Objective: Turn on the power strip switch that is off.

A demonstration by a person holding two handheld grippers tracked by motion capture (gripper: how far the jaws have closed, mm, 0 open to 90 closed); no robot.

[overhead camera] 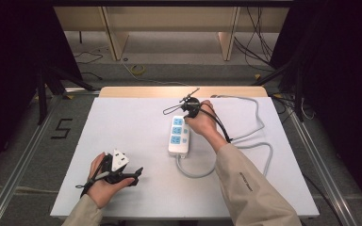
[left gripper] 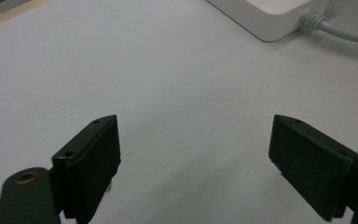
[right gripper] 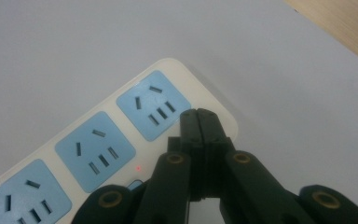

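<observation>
White sheeting covers the table (overhead camera: pixel 122 122), and beyond its wooden far edge the floor is strewn with cables under a light wooden bench. On the sheet lies a white power strip (overhead camera: pixel 179 135) with three blue sockets, set a little right of the middle, its long axis running away from the person towards the far edge, tipped slightly to the right at the far end. Its grey cord (overhead camera: pixel 259 127) leaves the near end, loops round to the right and runs back to the far edge, so the sockets face straight up and stay free to reach. The right gripper (right gripper: pixel 199 122) sits at the strip's far end with its jaws clenched together on nothing; the tips appear to rest on the strip's rim beside the last socket, perhaps to pin it or to press something there, though I cannot tell which. A small red light (right gripper: pixel 138 168) glows between sockets. The left gripper (left gripper: pixel 196 154) waits near the front left corner, well apart from the strip, its jaws spread wide with only bare sheet between them.
</observation>
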